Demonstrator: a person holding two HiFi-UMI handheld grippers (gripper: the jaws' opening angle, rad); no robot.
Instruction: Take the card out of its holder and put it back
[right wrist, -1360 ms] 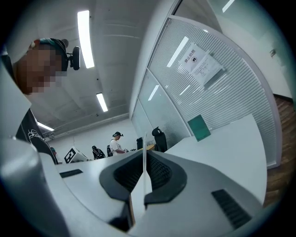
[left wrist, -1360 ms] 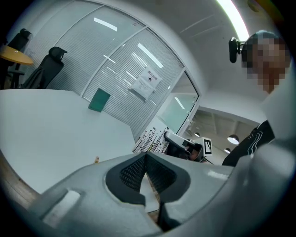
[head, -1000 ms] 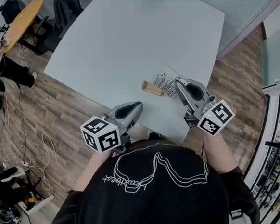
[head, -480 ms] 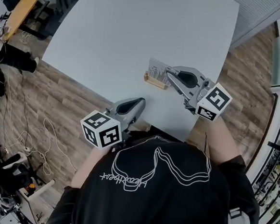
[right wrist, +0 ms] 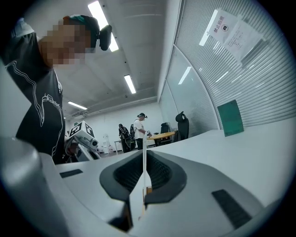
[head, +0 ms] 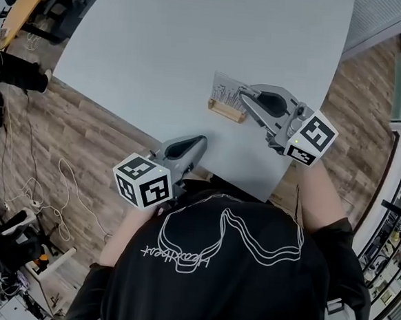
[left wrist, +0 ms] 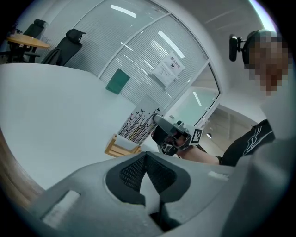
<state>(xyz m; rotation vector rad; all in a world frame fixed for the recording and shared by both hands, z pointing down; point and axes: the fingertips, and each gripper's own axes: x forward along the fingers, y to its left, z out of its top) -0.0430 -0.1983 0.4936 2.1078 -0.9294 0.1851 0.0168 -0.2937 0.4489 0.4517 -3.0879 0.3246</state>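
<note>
A white card [head: 226, 91] printed with thin dark lines stands over a small wooden holder [head: 226, 111] on the pale table [head: 168, 43]. My right gripper [head: 242, 91] is shut on the card's right edge. In the right gripper view the card [right wrist: 144, 159] shows edge-on between the pads, with a bit of wood below it. In the left gripper view the card [left wrist: 138, 122] leans with its lower edge at the holder [left wrist: 120, 147]. My left gripper [head: 200, 143] hovers shut and holding nothing at the table's near edge, well short of the holder.
A green object [left wrist: 117, 81] stands at the table's far side, below a slatted glass wall. Office chairs [left wrist: 64, 44] and a wooden desk lie beyond the table's left. A person [right wrist: 138, 128] stands in the background. Wood floor surrounds the table.
My right gripper has carried the card leftwards from beside the holder to stand over it. The left gripper has hardly moved.
</note>
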